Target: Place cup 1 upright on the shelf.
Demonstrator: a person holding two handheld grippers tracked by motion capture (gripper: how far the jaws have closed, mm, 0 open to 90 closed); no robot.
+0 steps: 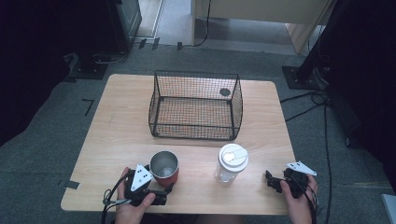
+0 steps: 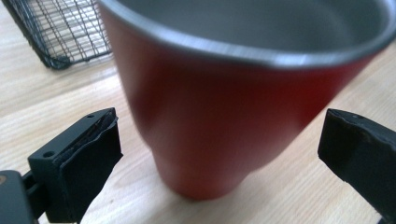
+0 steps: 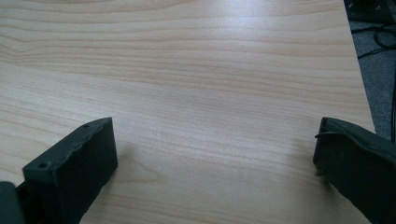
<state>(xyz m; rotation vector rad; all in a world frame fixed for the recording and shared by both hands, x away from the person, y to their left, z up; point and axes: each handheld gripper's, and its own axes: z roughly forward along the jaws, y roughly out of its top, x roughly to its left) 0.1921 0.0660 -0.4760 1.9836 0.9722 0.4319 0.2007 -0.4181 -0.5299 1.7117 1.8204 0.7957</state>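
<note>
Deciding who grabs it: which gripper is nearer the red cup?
Left. The left gripper straddles the red cup, jaws open; the right gripper sits beyond the bottle.

The cup [image 1: 164,168] near the left gripper [image 1: 161,190] is deep red outside, dull silver inside. The bottle [image 1: 231,164] to its right is clear with a white lid. The far basket [image 1: 196,106] is black wire mesh. The table [image 1: 121,135] is pale wood grain; the floor [image 1: 42,154] is grey carpet.
</note>
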